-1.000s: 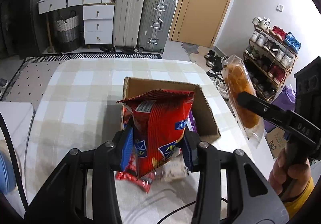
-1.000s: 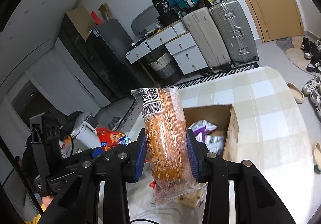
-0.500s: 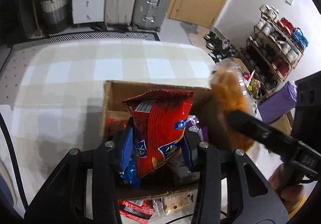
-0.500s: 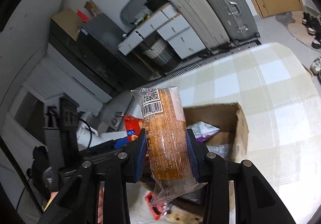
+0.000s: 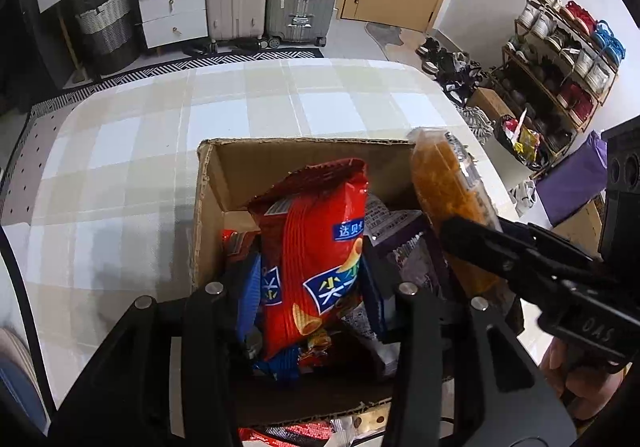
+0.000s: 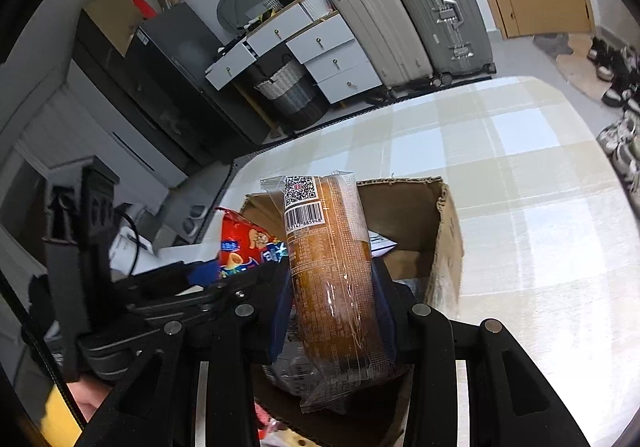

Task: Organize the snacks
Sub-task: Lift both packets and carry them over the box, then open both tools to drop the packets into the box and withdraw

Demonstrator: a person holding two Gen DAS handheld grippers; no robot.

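Clearly light, crushable: left claw pinches red chip bag mid-body; right claw clamps soft wrapped bread, over cardboard box.

Both grippers' fingers clamped, loaded.

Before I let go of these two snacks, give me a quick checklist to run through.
1. Left tool clamped on the red chip bag: ok.
2. Right tool clamped on the wrapped bread: ok.
3. Chip bag over the cardboard box opening: ok.
4. Bread over the opening rather than the rim: cannot tell.
5. Room left inside beside the purple packet: cannot tell.
6. The two tools apart from each other: cannot tell.
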